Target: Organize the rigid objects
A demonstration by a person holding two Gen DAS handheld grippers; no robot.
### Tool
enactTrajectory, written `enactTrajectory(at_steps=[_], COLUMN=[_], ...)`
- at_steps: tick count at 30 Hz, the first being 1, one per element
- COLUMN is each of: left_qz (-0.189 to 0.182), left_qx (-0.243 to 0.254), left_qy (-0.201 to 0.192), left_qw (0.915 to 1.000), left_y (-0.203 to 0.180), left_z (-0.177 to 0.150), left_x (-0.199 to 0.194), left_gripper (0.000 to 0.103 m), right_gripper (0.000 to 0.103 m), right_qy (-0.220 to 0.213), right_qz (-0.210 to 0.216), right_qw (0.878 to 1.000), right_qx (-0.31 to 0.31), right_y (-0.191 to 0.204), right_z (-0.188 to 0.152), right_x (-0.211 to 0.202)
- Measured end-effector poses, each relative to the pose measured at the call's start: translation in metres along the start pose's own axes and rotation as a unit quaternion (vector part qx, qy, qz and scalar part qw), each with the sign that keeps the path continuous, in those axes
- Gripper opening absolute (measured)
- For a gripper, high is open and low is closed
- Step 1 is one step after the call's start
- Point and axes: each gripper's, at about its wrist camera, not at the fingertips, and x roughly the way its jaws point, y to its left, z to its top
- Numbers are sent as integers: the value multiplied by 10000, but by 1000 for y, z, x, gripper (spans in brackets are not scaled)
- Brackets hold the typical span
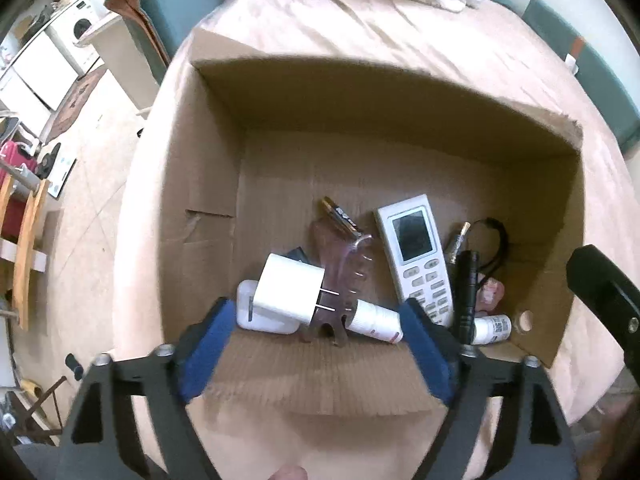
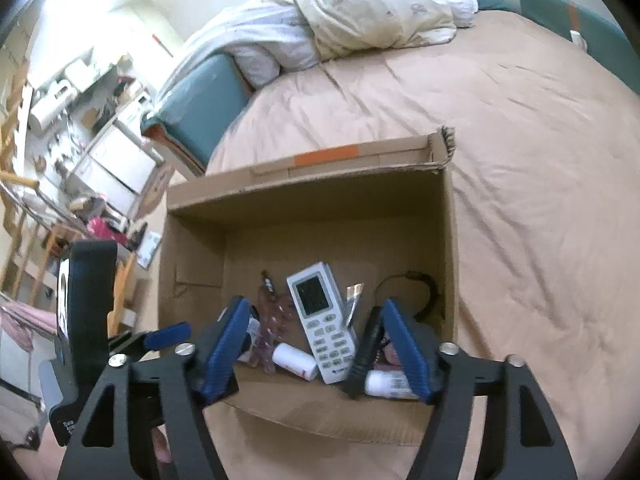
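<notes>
Both the left gripper and right gripper hover, fingers apart and empty, above the brown cardboard box; the white plug adapter perched on the pile could topple if nudged.
</notes>
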Motion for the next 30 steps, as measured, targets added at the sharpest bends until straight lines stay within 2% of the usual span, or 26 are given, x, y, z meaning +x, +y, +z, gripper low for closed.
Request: enactTrajectory(at_steps=[2,5,6,12,17,21,23,30], left_qz=[-8,-118,-141,-264,-150,-299,-250,-160], left_qx=[-48,-129,-143,-144,-10,-37,13,160], left_qy=[-47,-125,-154,-416,-844,-1192,-1319,-1593], left_qw=[10000,9998,9997,9987,9963,9924,9909,9870], left_y=[6,12,14,25,39,51,54,62], left_z=[-2,-7,-11,-31,-50,-68,-77,-102], left_x=[-9,-22,-27,-62,-93,-114,-123,-129], left_gripper=[88,100,102,102,102,102,102,102], right_gripper=[85,103,103,103,103,103,103,103], right_qy=[-40,-223,-318,-755,-765,-826,-881,-979], right_qz=[23,15,5,-224,-272,-362,-375,-397], right_qw=[9999,9996,9994,9969,9965,9954,9946,9924], right_qx=[91,162,149,-80,-202,-330,-394,-624], right_y=[-2,-5,-4,8,19,30,35,50], right_z=[1,-2,-3,-11,-22,-35,-42,-66], right_x=[-3,-12,-17,-44,-61,-76,-85,-101])
